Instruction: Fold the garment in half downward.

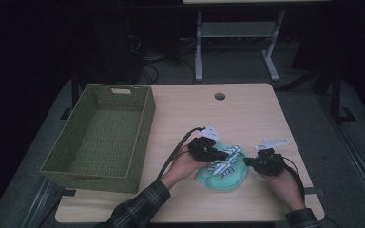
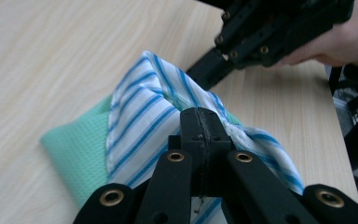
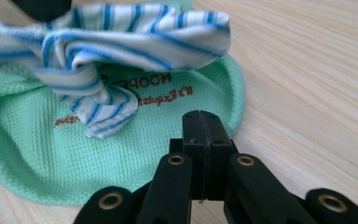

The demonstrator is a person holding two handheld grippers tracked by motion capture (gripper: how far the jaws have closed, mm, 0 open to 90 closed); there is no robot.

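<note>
a green mesh cloth (image 1: 221, 176) lies flat on the wooden table (image 1: 247, 114), near the person's edge, with a blue-striped white cloth (image 1: 225, 160) bunched up on top of it. the left gripper (image 1: 222, 155) comes in from the left side of the pile in the high view; in the left gripper view its two black jaws are pressed together on a fold of the striped cloth (image 2: 168, 112), which puckers around the tips and rises in a ridge beyond them. the right gripper (image 1: 247, 162) sits just right of the pile, its jaws brought together with nothing between them (in the right gripper view the tips (image 3: 204, 135) hover at the edge of the green mesh cloth (image 3: 74, 158), and whether they touch it i cannot tell). the striped cloth (image 3: 107, 42) is crumpled across the far part of the green one there, partly covering some printed lettering. a woven green basket (image 1: 102, 135) stands on the table's left side, well apart from the cloths.
</note>
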